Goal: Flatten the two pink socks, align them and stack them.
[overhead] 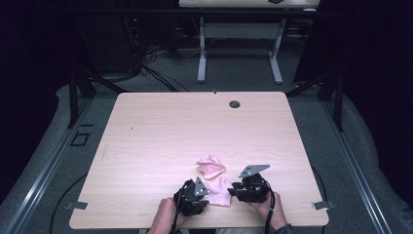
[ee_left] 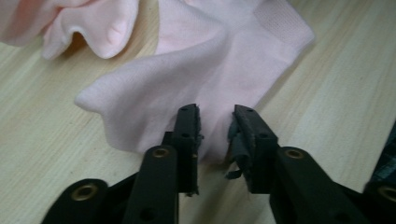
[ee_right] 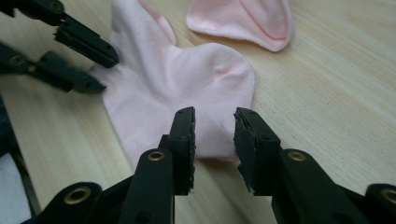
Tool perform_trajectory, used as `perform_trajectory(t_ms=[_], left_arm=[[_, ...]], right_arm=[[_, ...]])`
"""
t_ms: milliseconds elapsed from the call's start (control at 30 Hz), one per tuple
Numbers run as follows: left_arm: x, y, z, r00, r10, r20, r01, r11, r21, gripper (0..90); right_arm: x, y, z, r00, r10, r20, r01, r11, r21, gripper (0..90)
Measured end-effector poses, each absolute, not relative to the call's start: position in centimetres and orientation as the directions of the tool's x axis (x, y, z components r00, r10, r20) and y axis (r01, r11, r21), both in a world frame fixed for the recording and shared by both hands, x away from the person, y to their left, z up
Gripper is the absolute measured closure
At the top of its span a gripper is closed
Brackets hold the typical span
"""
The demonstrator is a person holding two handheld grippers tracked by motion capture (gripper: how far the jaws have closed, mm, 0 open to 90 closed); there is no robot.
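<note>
A flat pale pink sock lies near the table's front edge, between both grippers. My left gripper sits at its left side and stands open. In the left gripper view the sock reaches into the gap of the gripper, unclamped. My right gripper is at the sock's right side, also open. In the right gripper view the edge of the sock lies between the jaws of the gripper. A second, crumpled pink sock lies just beyond. The left gripper's fingers touch the far edge.
The light wooden table has a cable hole near its far edge. The person's hands come in at the front edge. Another table's white legs stand beyond, with cables on the grey floor.
</note>
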State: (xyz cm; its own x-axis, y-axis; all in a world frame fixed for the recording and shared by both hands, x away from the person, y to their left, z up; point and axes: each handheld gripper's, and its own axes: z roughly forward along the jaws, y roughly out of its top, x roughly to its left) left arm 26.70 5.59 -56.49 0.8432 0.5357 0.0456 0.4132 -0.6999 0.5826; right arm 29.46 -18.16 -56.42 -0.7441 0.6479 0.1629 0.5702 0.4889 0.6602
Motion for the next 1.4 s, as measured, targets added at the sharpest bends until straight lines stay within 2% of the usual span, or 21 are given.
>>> perform_trajectory(t_ms=[200, 267, 400, 500, 700, 900, 1067, 1300, 1400], left_arm=[[26.9, 5.9, -56.6, 0.843, 0.536, 0.052, 0.405, -0.695, 0.594, 82.9], [27.1, 6.1, -56.6, 0.843, 0.537, 0.037, 0.411, -0.688, 0.598, 84.2], [27.4, 6.6, -56.6, 0.843, 0.538, -0.009, 0.431, -0.666, 0.608, 85.7], [27.8, 6.9, -56.6, 0.84, 0.541, -0.043, 0.449, -0.648, 0.615, 86.4], [27.9, 7.5, -55.7, 0.84, 0.538, -0.076, 0.451, -0.612, 0.649, 86.7], [27.6, 7.7, -54.2, 0.842, 0.535, -0.067, 0.426, -0.583, 0.692, 85.8], [27.0, 7.4, -53.7, 0.842, 0.537, -0.057, 0.404, -0.557, 0.726, 74.3], [25.3, 6.2, -54.1, 0.778, 0.629, -0.002, 0.4, -0.492, 0.774, 41.0], [25.0, 5.8, -54.6, 0.748, 0.663, 0.02, 0.409, -0.485, 0.773, 38.5]], right_arm=[[27.5, -18.0, -55.7, -0.816, 0.57, 0.095, 0.463, 0.545, 0.699, 56.8], [27.0, -17.2, -55.8, -0.841, 0.538, 0.06, 0.425, 0.588, 0.688, 50.6], [26.7, -15.6, -56.7, -0.872, 0.489, 0.002, 0.371, 0.659, 0.654, 46.6], [26.4, -14.7, -57.2, -0.862, 0.505, -0.032, 0.363, 0.661, 0.656, 56.2], [26.4, -15.1, -57.1, -0.846, 0.532, -0.03, 0.369, 0.625, 0.688, 84.8], [26.6, -16.1, -55.1, -0.82, 0.567, 0.077, 0.437, 0.533, 0.725, 87.1], [26.8, -16.6, -52.1, -0.795, 0.594, 0.127, 0.48, 0.486, 0.73, 87.3], [27.0, -16.5, -49.9, -0.761, 0.63, 0.152, 0.519, 0.452, 0.725, 87.3], [27.0, -16.5, -49.5, -0.744, 0.646, 0.171, 0.536, 0.424, 0.73, 87.3]])
